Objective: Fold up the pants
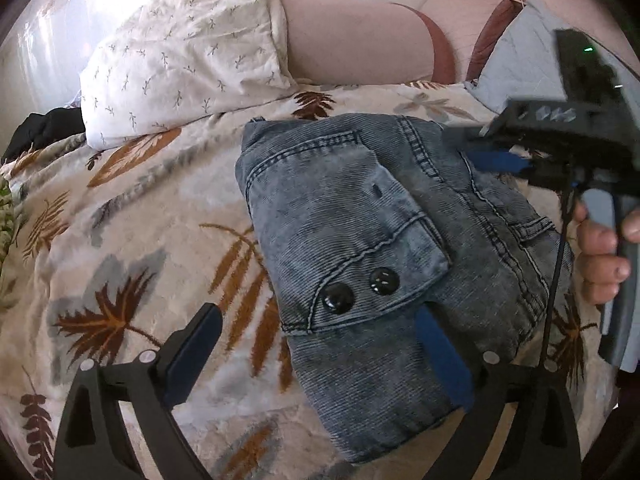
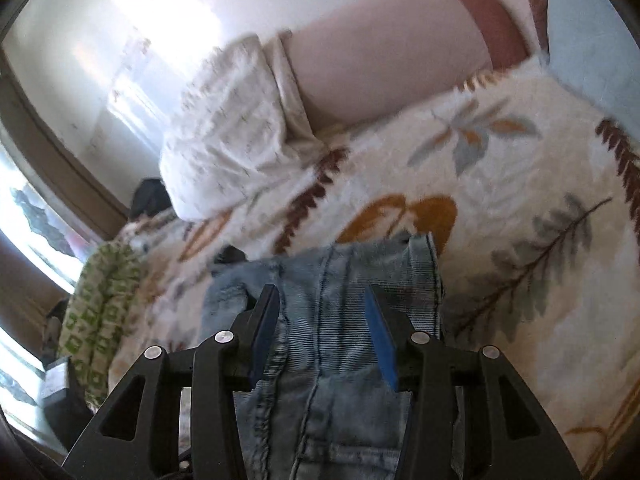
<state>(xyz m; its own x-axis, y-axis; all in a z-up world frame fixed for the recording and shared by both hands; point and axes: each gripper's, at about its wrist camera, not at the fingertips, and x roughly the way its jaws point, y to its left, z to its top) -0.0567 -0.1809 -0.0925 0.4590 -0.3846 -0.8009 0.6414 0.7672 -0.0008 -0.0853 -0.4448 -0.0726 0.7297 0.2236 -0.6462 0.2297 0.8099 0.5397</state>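
Lying folded: jeans [image 1: 360,248] on leaf-print blanket [image 1: 120,240] | pillow [image 1: 180,60] behind | both claws agape

Bedcover: I saw a cream blanket [image 1: 132,248] printed with brown, rust and grey leaves, spread across the bed.
Pillow: I noted a white pillow [image 1: 180,60] with small grey sprigs, lying at the far end on the blanket.
Headboard: a padded pink headboard [image 1: 360,40] with darker rose trim stood behind the pillow.
Light: strong daylight washed out the wall [image 2: 100,60] at far left.
Other fabric: a green-patterned cloth [image 2: 100,320] lay at the bed's left edge.
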